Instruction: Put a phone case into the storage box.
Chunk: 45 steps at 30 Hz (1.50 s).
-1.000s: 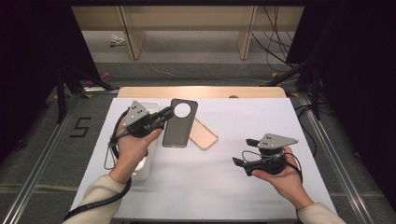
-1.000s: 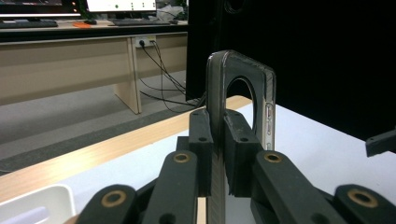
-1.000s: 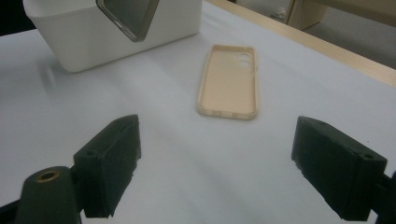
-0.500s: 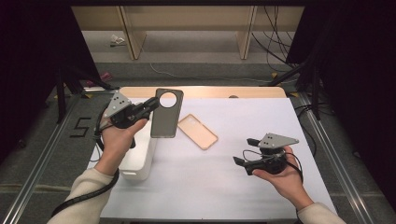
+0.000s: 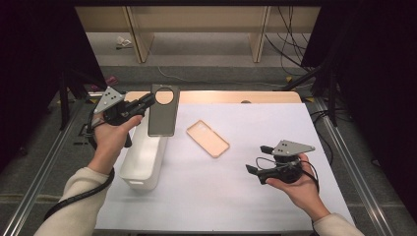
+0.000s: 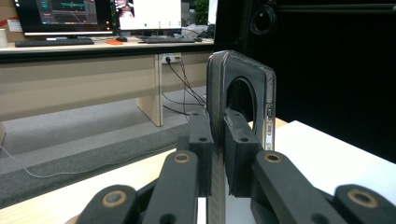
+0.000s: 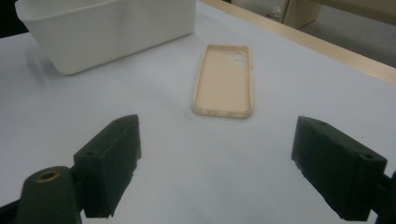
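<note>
A dark grey phone case (image 5: 162,110) with a round camera hole hangs above the far end of a white bin (image 5: 142,157), gripped by its upper left edge in my left gripper (image 5: 146,102), which is shut on it. In the left gripper view the case (image 6: 243,100) stands on edge between the closed jaws. A peach phone case (image 5: 208,138) lies flat, hollow side up, on the white table mat. My right gripper (image 5: 255,160) rests low at the right, open and holding nothing. Ahead of its wide-apart jaws lies the peach case (image 7: 225,80).
The white bin (image 7: 100,28) is long and narrow, along the mat's left side. The mat (image 5: 246,191) ends at a wooden table edge (image 5: 236,97) at the back. Metal rails run along both sides of the table. Cables trail from each gripper.
My left gripper has carried the dark case left and away, from beside the peach case to over the bin's far end. The right gripper has stayed put.
</note>
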### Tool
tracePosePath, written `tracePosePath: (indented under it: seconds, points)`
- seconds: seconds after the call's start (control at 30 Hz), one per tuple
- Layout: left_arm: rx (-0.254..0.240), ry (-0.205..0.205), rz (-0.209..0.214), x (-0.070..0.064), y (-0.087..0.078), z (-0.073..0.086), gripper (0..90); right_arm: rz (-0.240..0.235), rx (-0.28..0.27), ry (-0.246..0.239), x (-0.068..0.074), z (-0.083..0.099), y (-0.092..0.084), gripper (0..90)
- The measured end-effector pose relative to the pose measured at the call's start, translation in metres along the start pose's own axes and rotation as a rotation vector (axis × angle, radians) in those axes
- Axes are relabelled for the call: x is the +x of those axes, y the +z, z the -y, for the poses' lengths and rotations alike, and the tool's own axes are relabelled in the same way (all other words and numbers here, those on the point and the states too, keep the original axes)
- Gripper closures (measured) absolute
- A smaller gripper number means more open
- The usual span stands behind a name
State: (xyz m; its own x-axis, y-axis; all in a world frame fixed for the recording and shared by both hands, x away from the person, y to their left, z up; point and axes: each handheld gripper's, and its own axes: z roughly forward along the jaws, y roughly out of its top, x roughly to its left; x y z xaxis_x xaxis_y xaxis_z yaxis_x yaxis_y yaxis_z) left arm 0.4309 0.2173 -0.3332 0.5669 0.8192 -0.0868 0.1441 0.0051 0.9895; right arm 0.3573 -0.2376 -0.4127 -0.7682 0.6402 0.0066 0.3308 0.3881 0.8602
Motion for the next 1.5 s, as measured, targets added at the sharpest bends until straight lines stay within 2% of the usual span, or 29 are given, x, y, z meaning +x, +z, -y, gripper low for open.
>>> tracePosePath:
  seconds: [0.4,0.77,1.5]
  points:
    - [-0.002,-0.022,-0.046,0.021,0.003,0.000,82.4,0.000,-0.001,0.004,0.000,0.000,0.000,16.6]
    - [0.019,-0.022,-0.078,0.039,0.007,0.004,82.4,0.000,0.001,0.007,-0.001,0.001,0.001,16.6]
    - [0.045,-0.007,-0.104,0.059,0.018,0.007,82.4,0.001,0.000,0.011,-0.002,0.001,0.001,16.6]
